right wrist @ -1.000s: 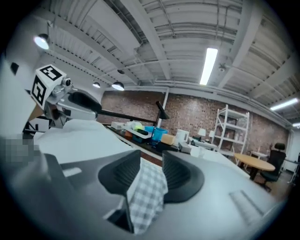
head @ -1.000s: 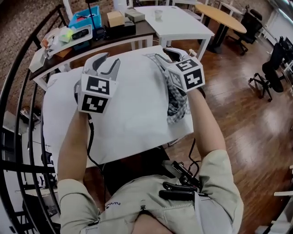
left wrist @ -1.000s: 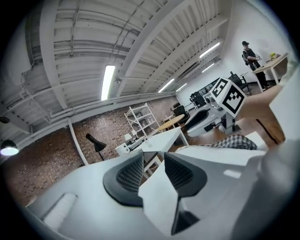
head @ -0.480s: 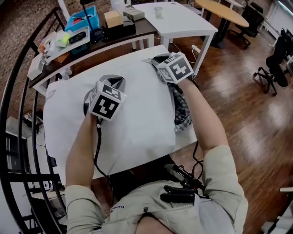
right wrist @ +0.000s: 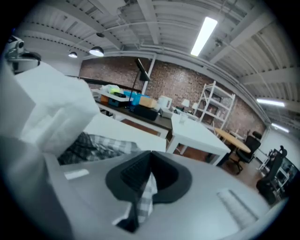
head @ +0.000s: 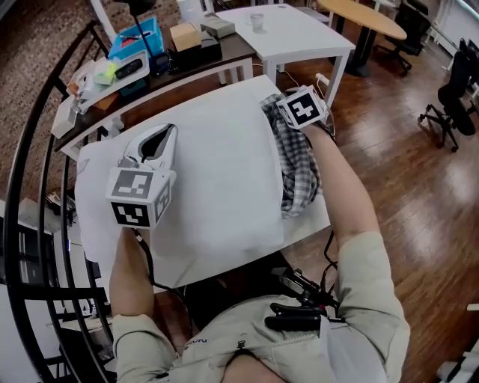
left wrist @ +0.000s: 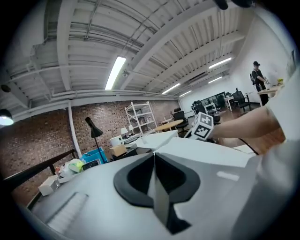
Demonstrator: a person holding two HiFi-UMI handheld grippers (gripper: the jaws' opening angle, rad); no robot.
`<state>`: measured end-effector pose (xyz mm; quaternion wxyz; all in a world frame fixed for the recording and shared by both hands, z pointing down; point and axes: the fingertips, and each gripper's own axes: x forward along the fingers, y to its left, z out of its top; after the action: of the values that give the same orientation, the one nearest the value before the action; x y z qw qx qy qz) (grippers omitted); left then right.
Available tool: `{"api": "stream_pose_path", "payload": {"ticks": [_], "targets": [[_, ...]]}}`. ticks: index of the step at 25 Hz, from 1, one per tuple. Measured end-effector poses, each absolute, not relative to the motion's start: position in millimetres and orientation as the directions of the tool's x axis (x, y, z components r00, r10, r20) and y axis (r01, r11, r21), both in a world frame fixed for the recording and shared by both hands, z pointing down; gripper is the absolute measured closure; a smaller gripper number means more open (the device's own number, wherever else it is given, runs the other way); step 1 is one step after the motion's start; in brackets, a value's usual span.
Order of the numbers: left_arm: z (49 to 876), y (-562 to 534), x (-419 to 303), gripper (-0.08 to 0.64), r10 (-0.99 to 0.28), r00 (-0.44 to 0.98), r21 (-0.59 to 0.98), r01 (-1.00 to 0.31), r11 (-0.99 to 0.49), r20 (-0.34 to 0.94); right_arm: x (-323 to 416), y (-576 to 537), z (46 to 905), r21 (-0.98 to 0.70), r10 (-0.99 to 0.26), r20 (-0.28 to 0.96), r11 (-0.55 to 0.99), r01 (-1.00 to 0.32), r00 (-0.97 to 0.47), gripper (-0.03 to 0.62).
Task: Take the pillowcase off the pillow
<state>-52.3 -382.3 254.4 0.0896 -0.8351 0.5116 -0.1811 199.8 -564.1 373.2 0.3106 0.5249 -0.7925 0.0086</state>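
A white pillow (head: 217, 172) lies across a white table (head: 318, 223). The checked pillowcase (head: 299, 164) is bunched along the pillow's right end. My right gripper (head: 288, 105) is at the far right corner, its jaws closing on a fold of checked cloth (right wrist: 146, 197) that is pinched between them. In the right gripper view, more of the pillowcase (right wrist: 101, 143) lies under the white pillow (right wrist: 51, 103). My left gripper (head: 161, 135) is tilted up over the pillow's left part. Its jaws (left wrist: 154, 157) are closing, with a thin pale fold of pillow fabric between them.
A dark bench with a blue bin (head: 138, 37) and boxes stands behind the table. Beyond it are a second white table (head: 292, 30) with a cup and a round wooden table (head: 367, 15). Office chairs (head: 453, 97) stand on the wooden floor at right. A black railing (head: 30, 149) curves along the left.
My left gripper has moved left and toward me from the pillow's middle. My right gripper has shifted at the far right corner. More checked cloth shows along the pillow's right end.
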Motion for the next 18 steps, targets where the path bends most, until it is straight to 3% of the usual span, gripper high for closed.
{"api": "stream_pose_path", "payload": {"ticks": [5,10,14,18], "targets": [[281,-417,-69,0.546,-0.916,0.335,-0.293,-0.873,-0.39,0.221,193,-545,450,0.229,-0.725,0.615,0.541,-0.809,-0.311,0.586],[311,-452,-62,0.543,-0.913,0.275,-0.364,-0.852,-0.377,0.303,204,-541,459,0.242,-0.746,0.602,0.509,-0.826,-0.284,0.583],[281,-428,-57,0.508,-0.929,0.29,-0.397,-0.844,-0.361,0.228,192,-509,399,0.211,-0.811,0.449,0.503,-0.838,-0.374,0.517],[235,-346,-70,0.511,-0.948,0.309,-0.491,-0.815,-0.307,0.08,129,-388,322,0.254,-0.717,0.274,0.697,-0.671,-0.641,0.517]]}}
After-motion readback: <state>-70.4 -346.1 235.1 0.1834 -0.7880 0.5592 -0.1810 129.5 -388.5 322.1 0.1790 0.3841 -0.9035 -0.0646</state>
